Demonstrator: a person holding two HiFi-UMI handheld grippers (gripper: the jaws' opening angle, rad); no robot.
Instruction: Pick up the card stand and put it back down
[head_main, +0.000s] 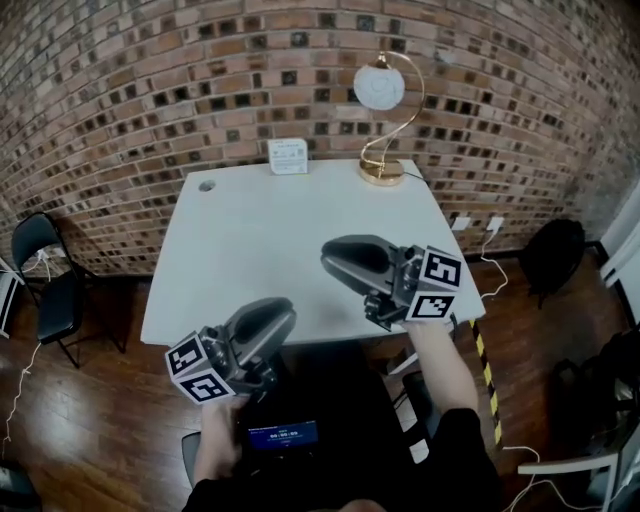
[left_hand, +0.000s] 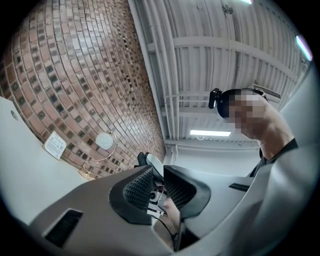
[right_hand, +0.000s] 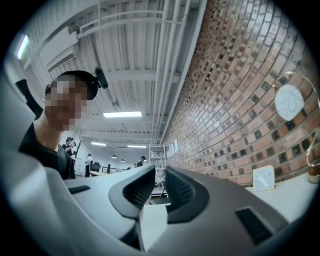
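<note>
The card stand (head_main: 288, 156), a small white upright card, stands at the table's far edge against the brick wall; it also shows as the card stand (left_hand: 55, 145) and the card stand (right_hand: 263, 178). My left gripper (head_main: 285, 312) hovers at the table's near edge, well short of the stand. My right gripper (head_main: 330, 258) is over the near right part of the white table (head_main: 250, 250). In their own views the left gripper (left_hand: 156, 170) and the right gripper (right_hand: 160, 172) each show a narrow gap with nothing between the pads. Both point slightly upward.
A gold arc lamp with a white globe (head_main: 385, 100) stands on the table's back right, close beside the card stand. A cable hole (head_main: 207, 185) sits at the back left. Black chairs stand on the floor at left (head_main: 45, 290) and right (head_main: 555, 255).
</note>
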